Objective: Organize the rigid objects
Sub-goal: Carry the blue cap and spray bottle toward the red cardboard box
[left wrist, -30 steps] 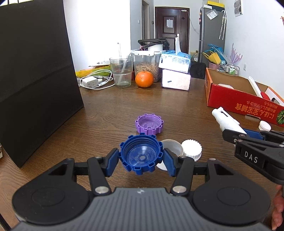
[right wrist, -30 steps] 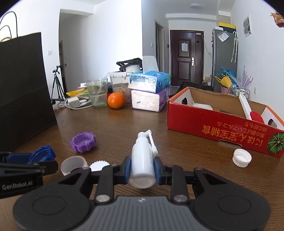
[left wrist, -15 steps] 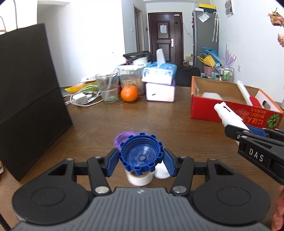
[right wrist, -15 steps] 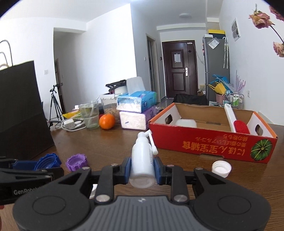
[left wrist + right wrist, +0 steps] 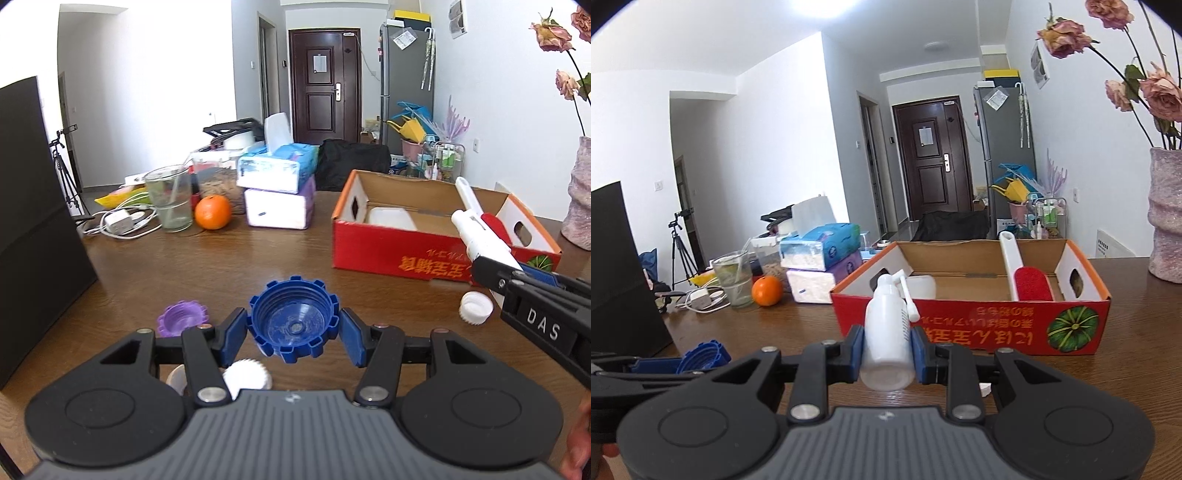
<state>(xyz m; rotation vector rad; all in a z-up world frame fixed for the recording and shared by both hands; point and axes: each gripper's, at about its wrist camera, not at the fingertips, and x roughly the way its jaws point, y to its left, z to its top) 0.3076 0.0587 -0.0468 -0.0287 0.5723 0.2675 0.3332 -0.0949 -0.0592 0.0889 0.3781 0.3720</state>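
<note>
The left tool (image 5: pixel 293 328) is clamped on a blue cap (image 5: pixel 294 322) and the right tool (image 5: pixel 887 352) on a white spray bottle (image 5: pixel 888 332), both held above the counter (image 5: pixel 221 266) facing the red box (image 5: pixel 971 332), presumably for dropping in.

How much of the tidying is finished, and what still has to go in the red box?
Done: the red box already holds a white-handled red brush and a white container. In hand: the left gripper grips a blue cap, and the right gripper grips a white spray bottle. Left on the table: a purple cap, a ridged white cap and another white cap.
</note>
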